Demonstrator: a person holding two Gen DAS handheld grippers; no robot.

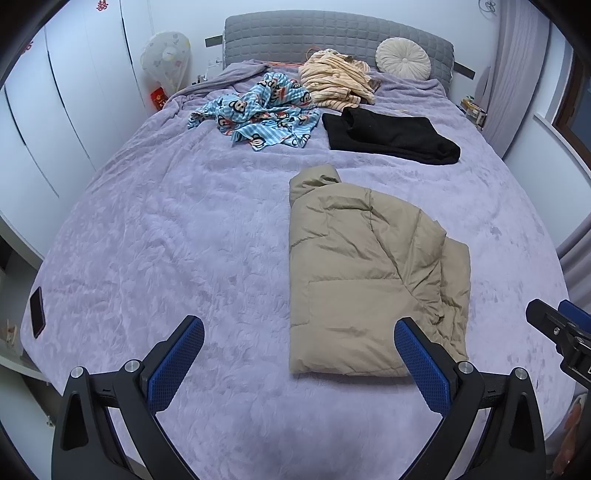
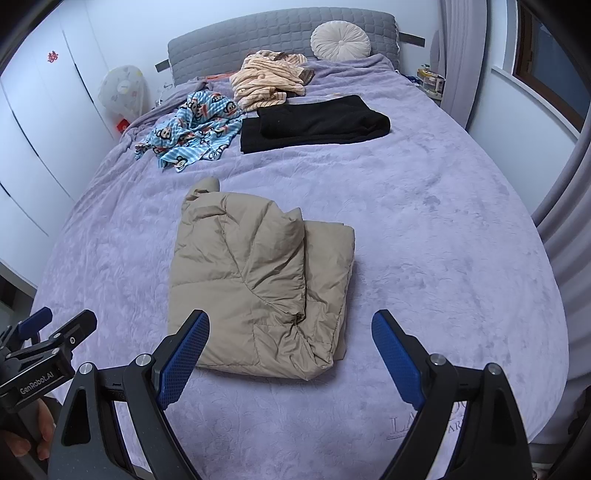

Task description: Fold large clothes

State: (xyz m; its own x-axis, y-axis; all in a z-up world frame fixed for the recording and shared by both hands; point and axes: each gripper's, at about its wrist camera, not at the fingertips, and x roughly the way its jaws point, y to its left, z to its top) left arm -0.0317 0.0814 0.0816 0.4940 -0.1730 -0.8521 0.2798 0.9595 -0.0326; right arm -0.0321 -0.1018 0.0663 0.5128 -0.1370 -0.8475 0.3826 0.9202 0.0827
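Observation:
A tan puffer jacket (image 1: 362, 273) lies folded in a long bundle on the purple bed cover (image 1: 184, 240); it also shows in the right wrist view (image 2: 255, 284). My left gripper (image 1: 299, 328) is open and empty, held above the bed's near edge, left of the jacket's near end. My right gripper (image 2: 291, 325) is open and empty, hovering over the jacket's near end. A folded black garment (image 1: 391, 136) lies beyond the jacket. A crumpled blue monkey-print garment (image 1: 258, 110) and a cream striped garment (image 1: 336, 81) lie near the headboard.
A dark phone (image 1: 37, 312) lies at the bed's left edge. A round cream cushion (image 1: 402, 59) leans on the grey headboard (image 1: 314, 33). White wardrobes (image 1: 55, 110) stand left. Curtains (image 2: 565, 206) and a cluttered nightstand (image 2: 430, 83) are on the right.

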